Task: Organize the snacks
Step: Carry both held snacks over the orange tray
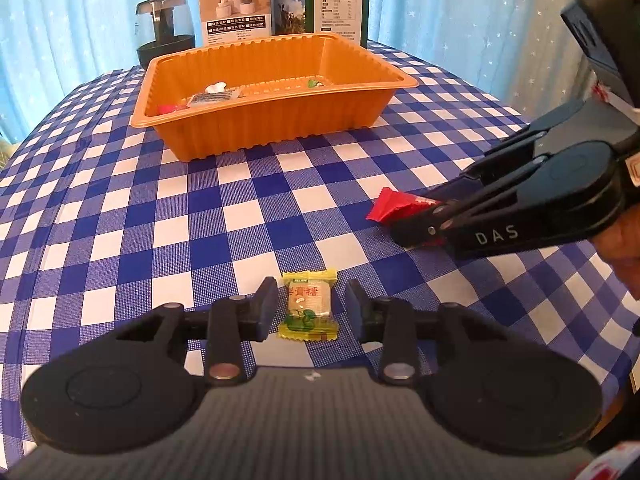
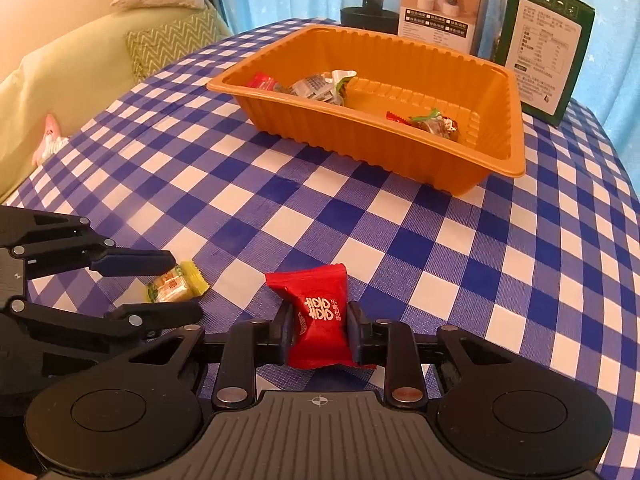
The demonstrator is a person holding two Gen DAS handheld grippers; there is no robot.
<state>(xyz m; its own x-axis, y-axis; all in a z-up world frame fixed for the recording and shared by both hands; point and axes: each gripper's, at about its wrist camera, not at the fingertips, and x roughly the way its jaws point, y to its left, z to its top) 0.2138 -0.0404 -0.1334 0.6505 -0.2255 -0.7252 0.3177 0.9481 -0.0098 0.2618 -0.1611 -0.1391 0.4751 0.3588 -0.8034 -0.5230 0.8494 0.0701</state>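
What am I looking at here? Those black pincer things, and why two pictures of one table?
There is no robot here: a person holds a two-fingered tool in each hand, with a camera on each looking forward along its fingers. So each picture shows its own tool at the bottom and the other one at the side. The left tool stands open around a yellow candy lying on the checked tablecloth. The right tool has closed on a red candy. Behind stands an orange tray with a few sweets in it, and boxes beyond.
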